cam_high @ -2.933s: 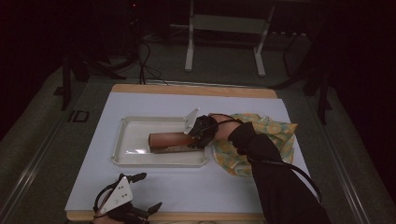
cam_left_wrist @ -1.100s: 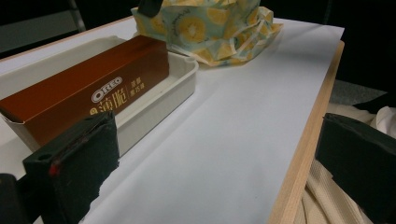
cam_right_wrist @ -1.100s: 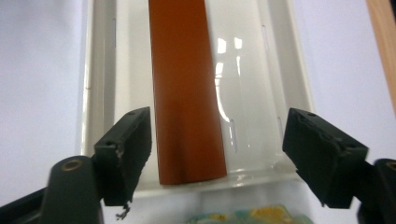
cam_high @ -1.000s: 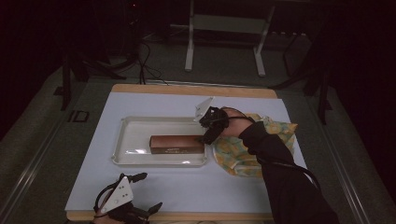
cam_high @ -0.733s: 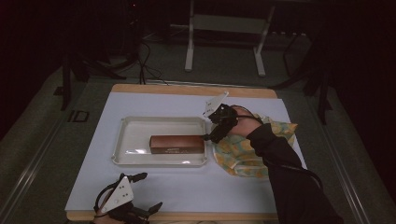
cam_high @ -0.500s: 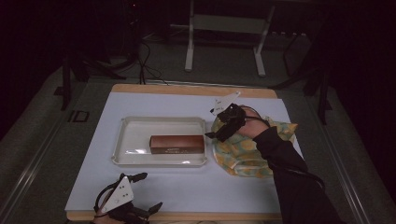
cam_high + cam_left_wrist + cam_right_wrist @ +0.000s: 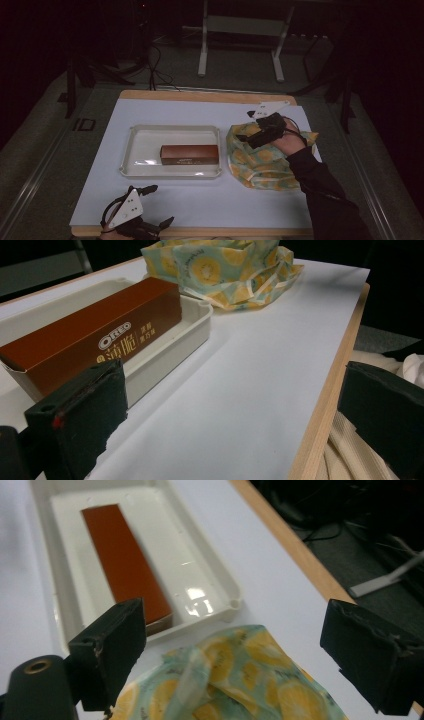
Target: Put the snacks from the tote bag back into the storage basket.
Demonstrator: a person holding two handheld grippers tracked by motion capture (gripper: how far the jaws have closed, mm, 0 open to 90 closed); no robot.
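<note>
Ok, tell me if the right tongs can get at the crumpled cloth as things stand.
Probably yes: the right tongs hover open directly over the lemon-print cloth, with nothing between them.

Looks like a dim lab: lone table (image 7: pixel 200 200), metal stand (image 7: pixel 240 35), floor cables (image 7: pixel 155 70).

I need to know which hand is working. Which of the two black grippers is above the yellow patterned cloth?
The right gripper, jaws open, is above the yellow lemon-print cloth. The left gripper is at the table's near edge, away from the cloth.
</note>
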